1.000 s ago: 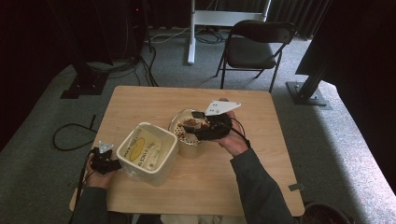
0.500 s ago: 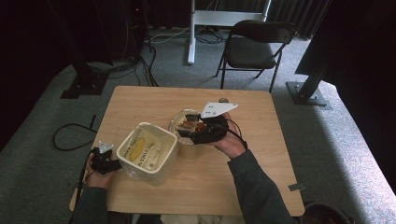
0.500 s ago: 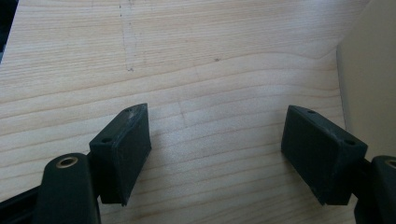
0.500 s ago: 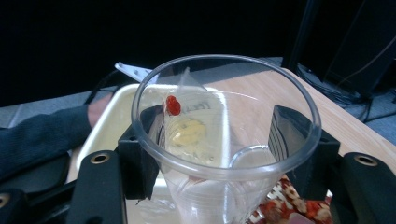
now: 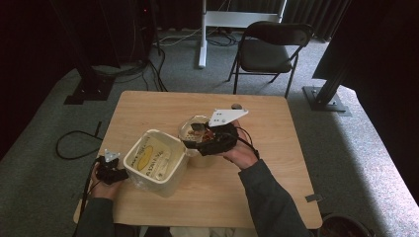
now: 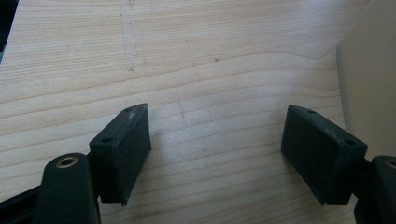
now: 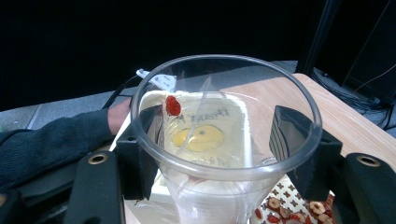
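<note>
- While the right tongs (image 7: 219,154) clasp a clear plastic cup (image 7: 224,140) between their two black jaws, the cup is tilted toward a cream square tub (image 5: 155,160) that stands on the wooden bench (image 5: 276,187).
- Seen in the right gripper view, one jaw presses each side of the cup's wall just below its rim, so the grip is firm on the cup.
- One small red piece (image 7: 173,105) clings to the inside wall of the cup, near the rim.
- Through the cup's clear wall the tub's inside shows, with a yellow round mark and dark lettering on it.
- At the lower edge of that view, just below the cup, lies a patterned heap of red and pale dried pieces (image 7: 299,207).
- From the high view, the right hand (image 5: 242,153) holds its tongs near the middle of the bench, with the grey three-cornered plate (image 5: 226,117) on top and the cup (image 5: 193,131) just beside the tub's far right corner.
- Left tongs (image 6: 215,149) stand released, the jaws wide apart with bare wood grain between them and nothing held.
- They sit low over the bench at its left edge, just beside the tub, whose pale wall (image 6: 373,79) fills the right margin of the left gripper view.
- The left hand (image 5: 106,173) rests at the bench's near left corner, the sleeve coming in from below.
- Beyond the bench, a dark folding chair (image 5: 274,49) stands on the grey carpet.
</note>
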